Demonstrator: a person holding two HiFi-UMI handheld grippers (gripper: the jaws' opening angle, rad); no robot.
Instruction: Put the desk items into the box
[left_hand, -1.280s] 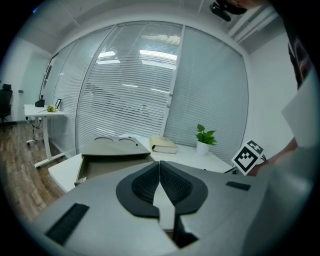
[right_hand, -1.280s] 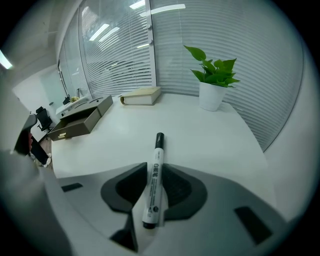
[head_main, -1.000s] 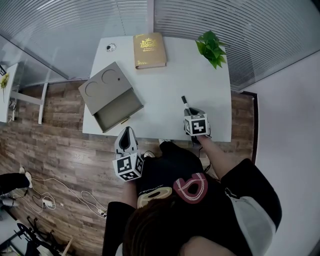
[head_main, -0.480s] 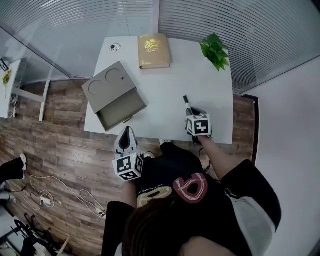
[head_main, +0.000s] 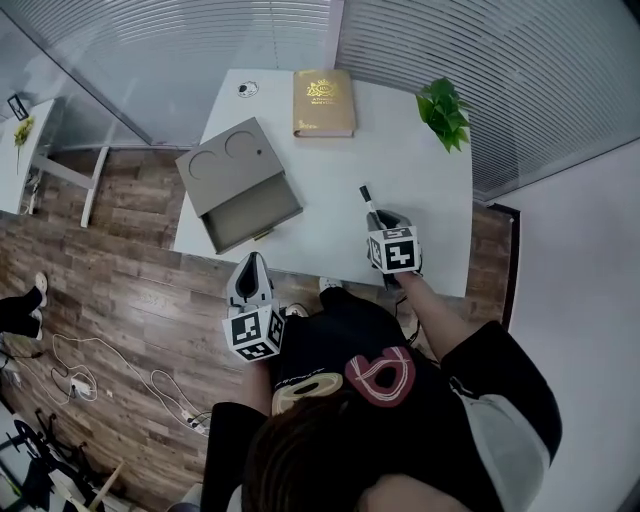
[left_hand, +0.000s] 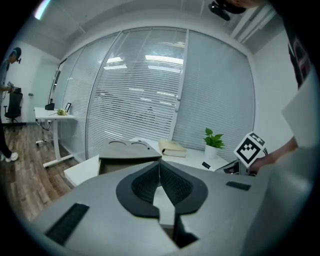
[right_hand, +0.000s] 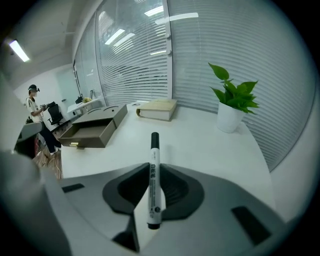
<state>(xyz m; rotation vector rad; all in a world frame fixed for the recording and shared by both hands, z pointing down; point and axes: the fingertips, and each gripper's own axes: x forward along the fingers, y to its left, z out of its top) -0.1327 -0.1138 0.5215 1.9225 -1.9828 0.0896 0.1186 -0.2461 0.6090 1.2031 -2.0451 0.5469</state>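
A black-capped white marker (right_hand: 154, 165) sticks out from between the pads of my right gripper (right_hand: 154, 189), which is shut on it. In the head view that gripper (head_main: 377, 214) hovers over the white table's (head_main: 430, 200) front right part, and the marker (head_main: 366, 197) points away from me. The grey box (head_main: 228, 165) stands at the table's left with its drawer (head_main: 252, 215) pulled open and empty inside. My left gripper (head_main: 250, 272) hangs just off the table's front edge, below the drawer. Its jaws (left_hand: 159, 176) are shut with nothing in them.
A tan book with a gold emblem (head_main: 324, 102) lies at the table's far edge. A small potted plant (head_main: 445, 112) stands at the far right corner, and a small round disc (head_main: 248, 89) lies at the far left. Wooden floor surrounds the table; glass walls with blinds stand behind.
My right gripper has risen a little over the table with the marker still in it. The left gripper has stayed put. The head view has shifted slightly.
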